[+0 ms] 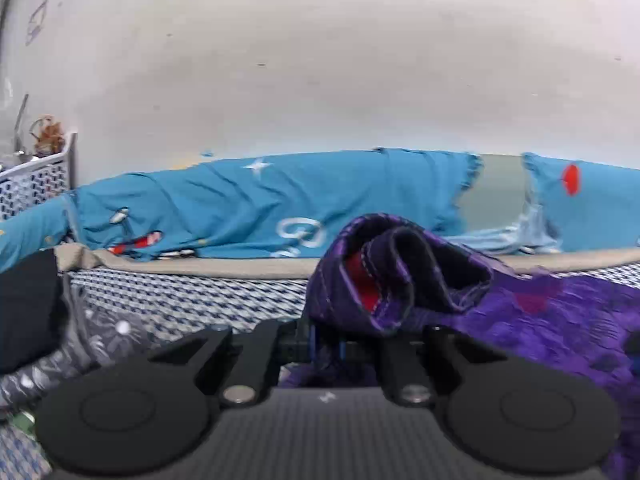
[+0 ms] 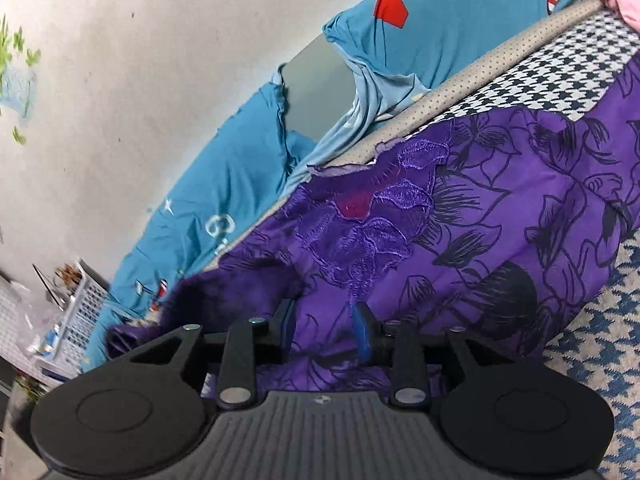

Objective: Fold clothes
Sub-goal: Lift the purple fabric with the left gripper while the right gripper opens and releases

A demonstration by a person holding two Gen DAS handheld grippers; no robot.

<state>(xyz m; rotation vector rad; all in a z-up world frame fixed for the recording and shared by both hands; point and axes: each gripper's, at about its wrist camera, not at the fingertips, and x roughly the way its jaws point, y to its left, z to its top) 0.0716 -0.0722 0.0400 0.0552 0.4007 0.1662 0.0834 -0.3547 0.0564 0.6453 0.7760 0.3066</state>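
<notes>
Left claw (image 1: 326,344) pinches a bunched fold of the purple embroidered garment (image 1: 540,312). Right claw (image 2: 326,330), narrowly parted, straddles the same floral cloth on the houndstooth bed (image 2: 600,344).

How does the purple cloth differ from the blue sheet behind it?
The purple garment bears dark flower outlines and embroidery; the blue sheet shows white stars, letters and red shapes. The purple garment lies on the houndstooth bed cover near the cameras, one edge bunched at the left gripper; the blue sheet is draped along the wall further back. Both are creased printed fabrics.
</notes>
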